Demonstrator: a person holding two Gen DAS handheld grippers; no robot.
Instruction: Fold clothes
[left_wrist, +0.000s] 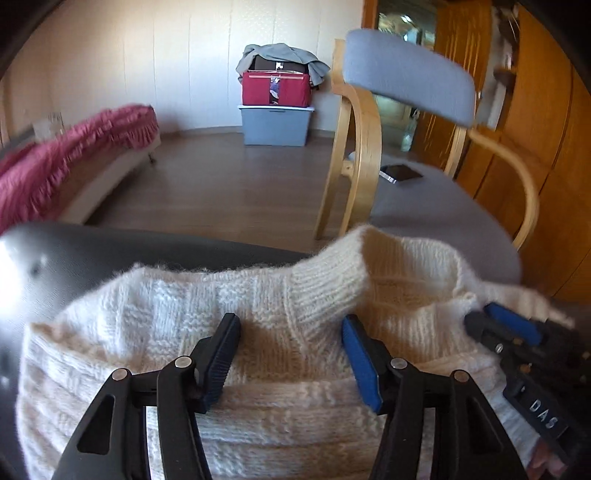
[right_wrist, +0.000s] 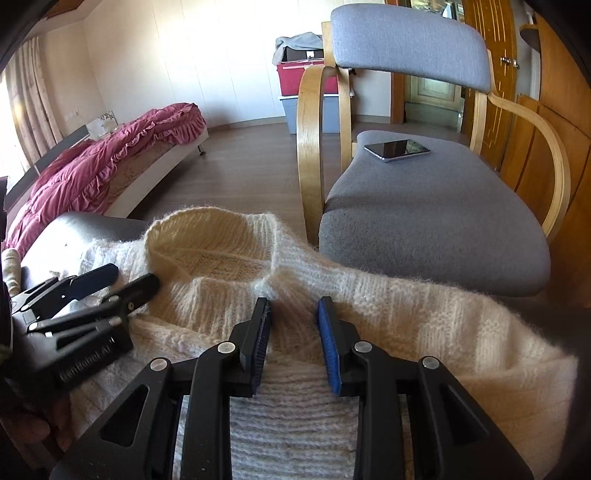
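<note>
One bed under a red cover stands along the far left wall. A grey chair stands just beyond a dark surface, on which a cream sweater lies, collar away from the cameras. The left gripper hovers over the knit, jaws spread wide, holding nothing. The right gripper stands partly parted over the sweater beside the collar, pads apparently clear of the wool. A phone lies on the chair seat.

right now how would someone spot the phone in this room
Find the wooden-armed chair with grey cushions, just beyond the cream knitted sweater. The phone lies flat at the back of its seat, the only dark, glossy slab there.
</note>
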